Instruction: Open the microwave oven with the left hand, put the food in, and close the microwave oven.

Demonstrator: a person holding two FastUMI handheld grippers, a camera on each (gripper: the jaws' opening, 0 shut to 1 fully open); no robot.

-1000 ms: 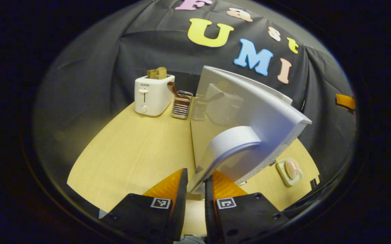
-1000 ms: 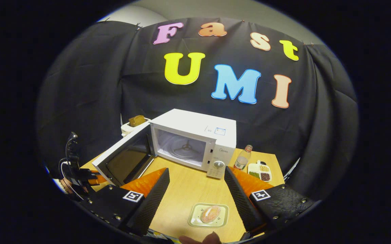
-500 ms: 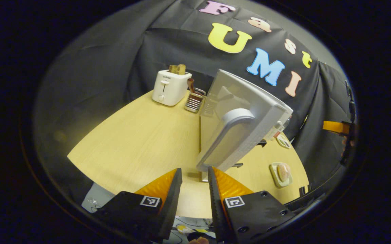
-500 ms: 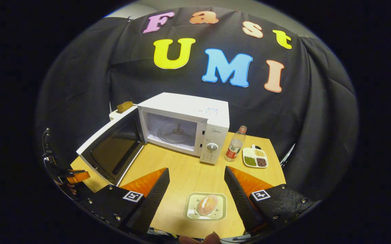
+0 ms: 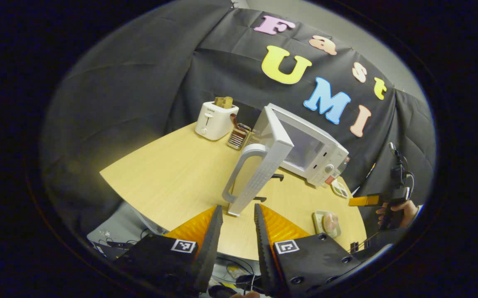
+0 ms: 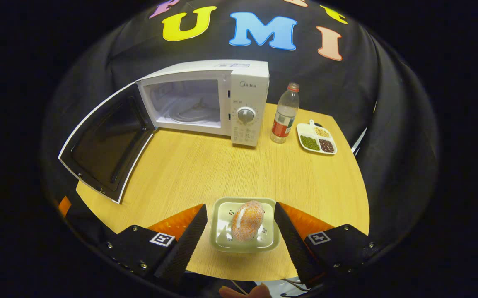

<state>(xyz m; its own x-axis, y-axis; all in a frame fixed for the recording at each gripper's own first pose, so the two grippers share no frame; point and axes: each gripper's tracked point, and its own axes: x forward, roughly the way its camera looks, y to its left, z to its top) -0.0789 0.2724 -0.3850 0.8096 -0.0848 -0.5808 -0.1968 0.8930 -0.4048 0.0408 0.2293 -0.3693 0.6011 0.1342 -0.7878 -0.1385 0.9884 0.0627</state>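
The white microwave (image 6: 245,82) stands at the back of the wooden table (image 6: 206,169), its door (image 6: 106,140) swung wide to the left and the cavity (image 6: 185,103) bare. A sugared bun (image 6: 247,219) lies on a small pale plate (image 6: 222,240) near the front edge. My right gripper (image 6: 240,209) is open, one finger on each side of the plate, apart from it. In the left gripper view the door (image 5: 272,157) is edge-on with its curved handle (image 5: 239,169). My left gripper (image 5: 237,209) hangs just before it, narrowly open and holding nothing.
A white toaster (image 5: 215,120) with bread and a metal rack (image 5: 239,136) stand left of the microwave. A bottle (image 6: 284,114) and a divided dish (image 6: 317,138) of grains sit to its right. A hand (image 5: 404,209) holds the right gripper (image 5: 361,201) by the plate (image 5: 319,217).
My left gripper has let go of the door handle and drawn back from it. My right gripper has come down and forward, so the plate now lies between its fingers.
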